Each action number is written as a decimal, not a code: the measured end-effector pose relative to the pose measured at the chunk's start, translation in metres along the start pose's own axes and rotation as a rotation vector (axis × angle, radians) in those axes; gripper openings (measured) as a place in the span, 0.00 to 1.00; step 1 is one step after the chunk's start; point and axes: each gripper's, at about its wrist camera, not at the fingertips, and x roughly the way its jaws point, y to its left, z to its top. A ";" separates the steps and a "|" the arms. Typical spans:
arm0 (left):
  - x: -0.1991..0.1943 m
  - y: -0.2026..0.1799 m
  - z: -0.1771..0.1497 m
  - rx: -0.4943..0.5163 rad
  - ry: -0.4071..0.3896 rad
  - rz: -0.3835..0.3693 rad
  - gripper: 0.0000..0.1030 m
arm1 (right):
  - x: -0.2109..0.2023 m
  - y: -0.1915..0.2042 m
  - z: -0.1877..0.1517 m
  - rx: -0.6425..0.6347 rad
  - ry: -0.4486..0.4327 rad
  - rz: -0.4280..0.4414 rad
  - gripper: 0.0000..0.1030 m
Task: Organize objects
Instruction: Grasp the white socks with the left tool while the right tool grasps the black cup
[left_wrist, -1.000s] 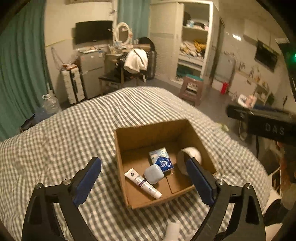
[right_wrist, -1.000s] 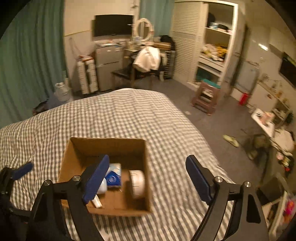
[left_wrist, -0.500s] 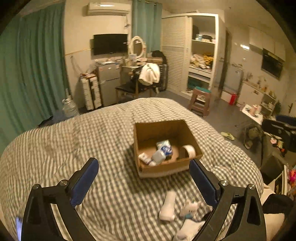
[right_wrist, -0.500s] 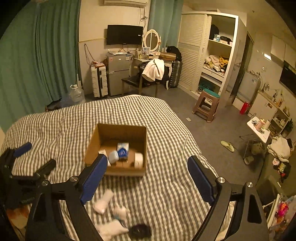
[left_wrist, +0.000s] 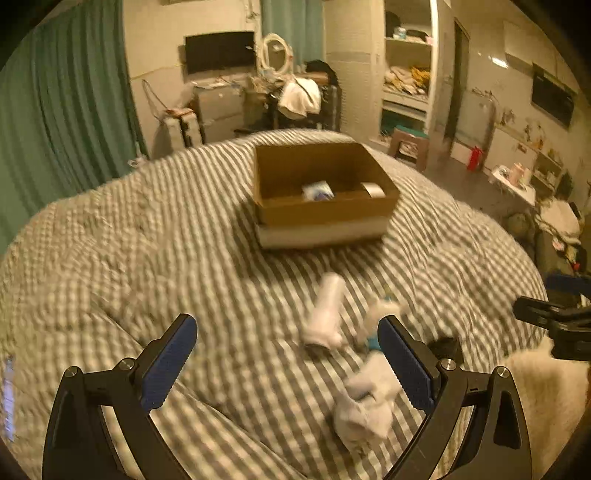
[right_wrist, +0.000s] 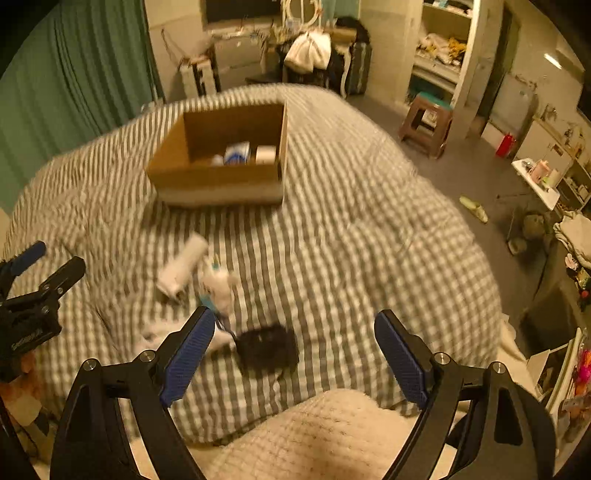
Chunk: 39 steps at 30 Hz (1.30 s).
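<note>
Fingers of left gripper and right gripper spread, empty. Judged between pickups; black item at twelve o'clock needs boxing in carton.

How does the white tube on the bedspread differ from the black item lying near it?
The white tube is pale, long and cylindrical, lying nearer the cardboard box. The black item is dark, squat and flatter, nearer the right gripper. Both rest loose on the checked bedspread, outside the box, blurred in both views.
</note>
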 end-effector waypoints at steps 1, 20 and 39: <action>0.008 -0.005 -0.008 0.010 0.017 -0.028 0.98 | 0.010 0.003 -0.005 -0.018 0.008 -0.006 0.86; 0.100 -0.048 -0.085 0.165 0.204 -0.064 0.98 | 0.148 0.046 -0.050 -0.216 0.199 0.022 0.83; 0.075 -0.054 -0.079 0.195 0.162 -0.118 0.46 | 0.125 0.057 -0.051 -0.266 0.133 -0.013 0.74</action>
